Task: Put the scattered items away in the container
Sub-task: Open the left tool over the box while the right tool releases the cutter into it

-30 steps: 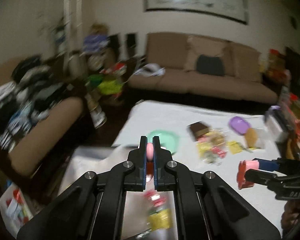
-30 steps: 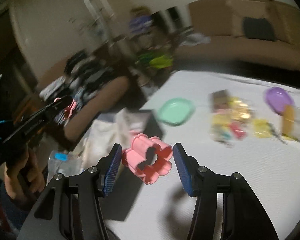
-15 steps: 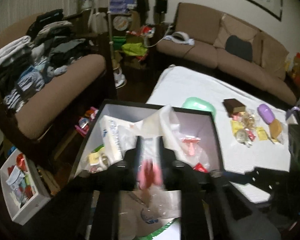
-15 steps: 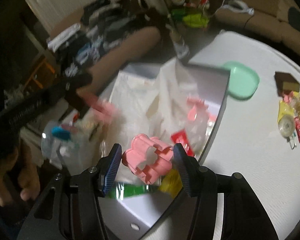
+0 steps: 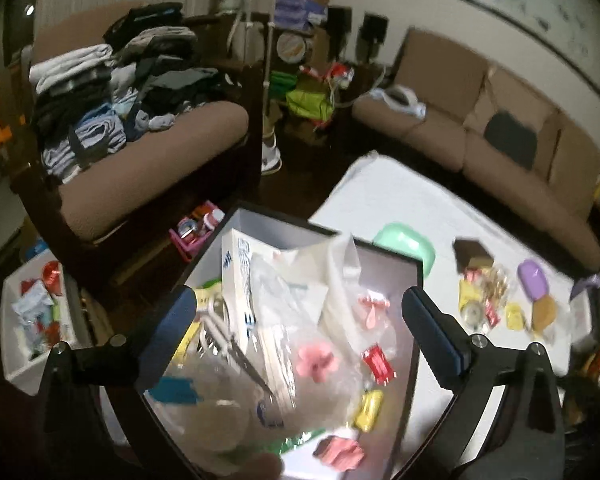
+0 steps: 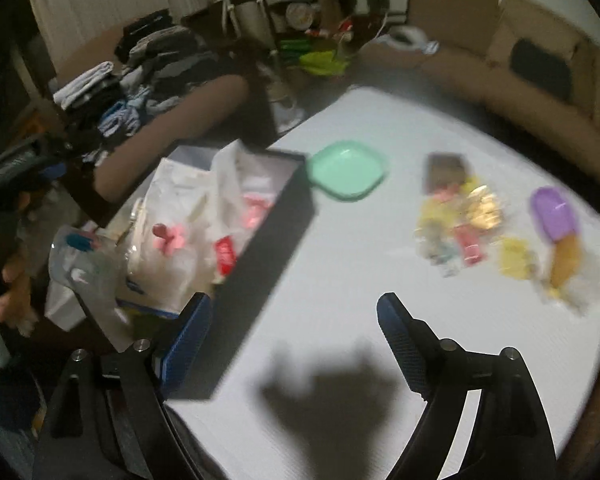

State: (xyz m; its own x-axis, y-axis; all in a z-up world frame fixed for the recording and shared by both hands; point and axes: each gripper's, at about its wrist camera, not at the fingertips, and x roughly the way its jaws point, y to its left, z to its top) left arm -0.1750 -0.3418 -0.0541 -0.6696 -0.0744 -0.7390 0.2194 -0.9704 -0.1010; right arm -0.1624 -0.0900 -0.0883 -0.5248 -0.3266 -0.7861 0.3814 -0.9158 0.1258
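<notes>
box (image 5: 416, 280) with dark walls sits at the left edge of the white tabletop (image 6: 360, 272), filling the lower middle of the left wrist view. inside it lie a pink flower-shaped piece (image 5: 315, 362), a second pink piece (image 5: 340, 453) near the bottom edge, a red wrapper (image 5: 377, 363), a yellow sweet (image 5: 368, 410), crumpled clear plastic and a white carton. the left hand-held gripper (image 5: 300, 334) hangs over the box, its jaws opening wide with nothing between them. in the right wrist view the right hand-held gripper (image 6: 294, 340) is low in the frame over bare tabletop just right of the box, jaws opening too, nothing in them. further right on the tabletop are a green plate (image 6: 346, 170), a heap of wrapped sweets (image 6: 460, 220) and a purple dish (image 6: 554, 212). this view is blurred.
</notes>
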